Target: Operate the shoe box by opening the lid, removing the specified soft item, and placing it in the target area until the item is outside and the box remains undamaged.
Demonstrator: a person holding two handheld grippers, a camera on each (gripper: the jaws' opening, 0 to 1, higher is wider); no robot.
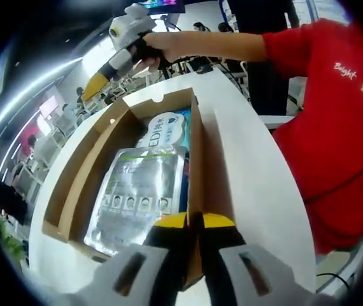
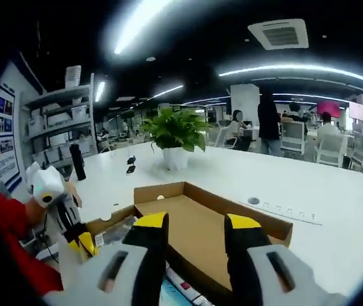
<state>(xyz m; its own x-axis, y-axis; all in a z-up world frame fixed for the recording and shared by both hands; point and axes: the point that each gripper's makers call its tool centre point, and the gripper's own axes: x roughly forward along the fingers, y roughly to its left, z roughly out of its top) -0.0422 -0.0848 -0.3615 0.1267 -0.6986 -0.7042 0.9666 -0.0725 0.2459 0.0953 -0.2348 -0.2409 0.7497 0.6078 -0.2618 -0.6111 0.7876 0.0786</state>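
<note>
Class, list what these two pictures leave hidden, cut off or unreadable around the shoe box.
- Left gripper view: the open brown cardboard shoe box has its near end hidden behind the left gripper.
- The silver foil pouch has print too small to read.
- Right gripper view: the box floor is screened by the raised cardboard lid.

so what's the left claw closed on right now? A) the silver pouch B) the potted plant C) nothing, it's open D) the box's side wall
D: in the left gripper view the left claw is pinched shut on the top edge of the cardboard box's side wall, while the silver pouch lies untouched inside.
</note>
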